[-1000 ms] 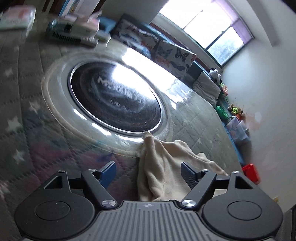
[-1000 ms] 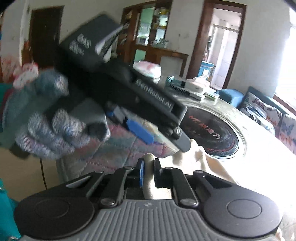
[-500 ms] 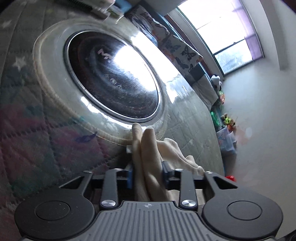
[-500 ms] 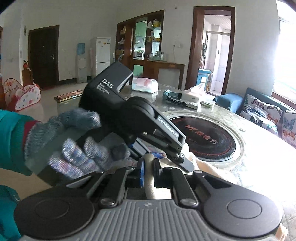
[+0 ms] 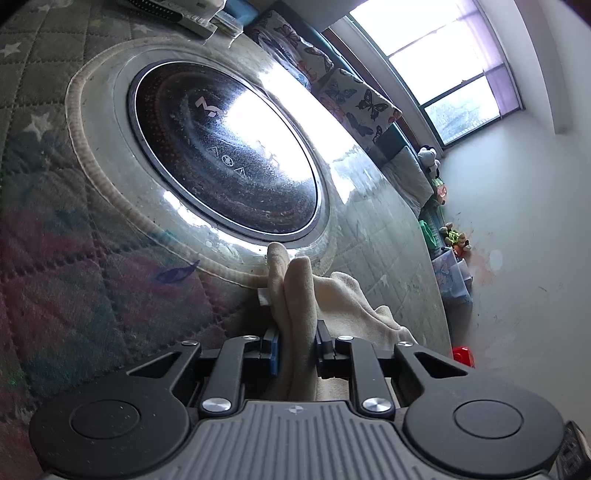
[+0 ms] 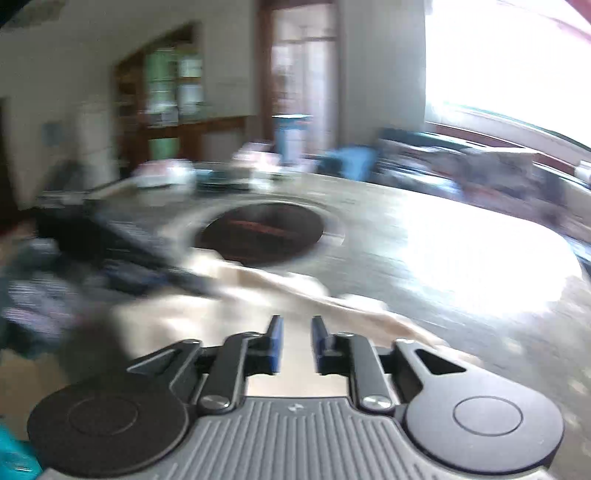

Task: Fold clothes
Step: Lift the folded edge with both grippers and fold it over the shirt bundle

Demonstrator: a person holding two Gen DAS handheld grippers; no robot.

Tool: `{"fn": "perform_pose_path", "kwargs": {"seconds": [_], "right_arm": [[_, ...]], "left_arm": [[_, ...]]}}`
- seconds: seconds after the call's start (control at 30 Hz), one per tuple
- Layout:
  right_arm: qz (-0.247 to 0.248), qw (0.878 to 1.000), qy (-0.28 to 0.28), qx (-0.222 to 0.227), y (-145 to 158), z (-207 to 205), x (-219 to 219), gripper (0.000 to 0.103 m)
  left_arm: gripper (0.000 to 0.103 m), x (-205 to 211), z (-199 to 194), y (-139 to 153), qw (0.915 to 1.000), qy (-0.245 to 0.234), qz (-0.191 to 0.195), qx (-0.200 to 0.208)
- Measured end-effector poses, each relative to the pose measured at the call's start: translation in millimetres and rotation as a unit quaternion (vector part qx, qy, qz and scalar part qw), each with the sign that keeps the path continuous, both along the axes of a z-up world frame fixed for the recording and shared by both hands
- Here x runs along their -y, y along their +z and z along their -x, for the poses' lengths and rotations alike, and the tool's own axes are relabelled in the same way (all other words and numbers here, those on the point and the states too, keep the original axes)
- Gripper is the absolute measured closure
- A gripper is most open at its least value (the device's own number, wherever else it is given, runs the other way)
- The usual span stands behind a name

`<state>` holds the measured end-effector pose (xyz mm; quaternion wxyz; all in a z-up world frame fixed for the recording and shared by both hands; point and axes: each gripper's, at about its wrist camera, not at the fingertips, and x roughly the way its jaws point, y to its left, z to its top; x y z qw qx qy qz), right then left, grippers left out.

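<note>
A cream cloth [image 5: 295, 291] lies bunched on the quilted table cover, by the rim of the round black glass plate [image 5: 225, 147]. My left gripper [image 5: 295, 347] is shut on a thick fold of the cloth, which sticks up between the blue pads. In the blurred right wrist view the cloth [image 6: 295, 291] spreads over the table below my right gripper [image 6: 294, 341]. Its jaws stand slightly apart with nothing between them. The left gripper [image 6: 122, 258] and the gloved hand show there as a dark blur at the left.
The black glass plate [image 6: 262, 230] sits in the middle of the round table. Boxes and a brush [image 5: 177, 11] lie at the far edge. A sofa with butterfly cushions [image 5: 354, 96] stands under the window. Toys [image 5: 454, 236] and a red item [image 5: 461, 356] are on the floor.
My left gripper closed on the cloth fold and keeps hold. My right gripper let go of the cloth, opened a little and swung right, away from the left gripper.
</note>
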<state>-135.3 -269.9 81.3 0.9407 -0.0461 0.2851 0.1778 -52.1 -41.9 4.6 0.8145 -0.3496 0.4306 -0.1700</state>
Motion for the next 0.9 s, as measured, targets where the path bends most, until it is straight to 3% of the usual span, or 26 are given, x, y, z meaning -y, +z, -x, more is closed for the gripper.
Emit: {"fn": "perform_pose_path", "kwargs": {"seconds": [0.13, 0.27, 0.5, 0.53, 0.57, 0.63, 0.9], "right_arm": [[-0.007, 0.995, -0.095, -0.015, -15, -11, 48, 0.074], [-0.030, 0.989, -0.141, -0.032, -30, -28, 72, 0.068], [-0.081, 0.983, -0.157, -0.056, -55, -43, 86, 0.067], [-0.082, 0.983, -0.154, -0.054, -55, -42, 85, 0.069], [-0.083, 0.984, -0.152, -0.051, -54, -42, 84, 0.080], [-0.081, 0.984, -0.149, -0.045, -52, -38, 83, 0.091], [-0.078, 0.984, -0.162, 0.017, -17, -24, 91, 0.093]], "left_arm": [[0.083, 3, 0, 3, 0.9999, -0.003, -0.011, 0.003], [0.083, 7, -4, 6, 0.9996, -0.008, -0.026, 0.007], [0.083, 16, -6, 11, 0.9978, -0.017, -0.061, 0.017], [0.083, 18, -6, 13, 0.9972, -0.020, -0.069, 0.021], [0.083, 20, -6, 15, 0.9965, -0.022, -0.076, 0.026], [0.084, 25, -5, 21, 0.9949, -0.028, -0.089, 0.039], [0.087, 55, -11, 52, 0.9876, -0.065, -0.106, 0.095]]}}
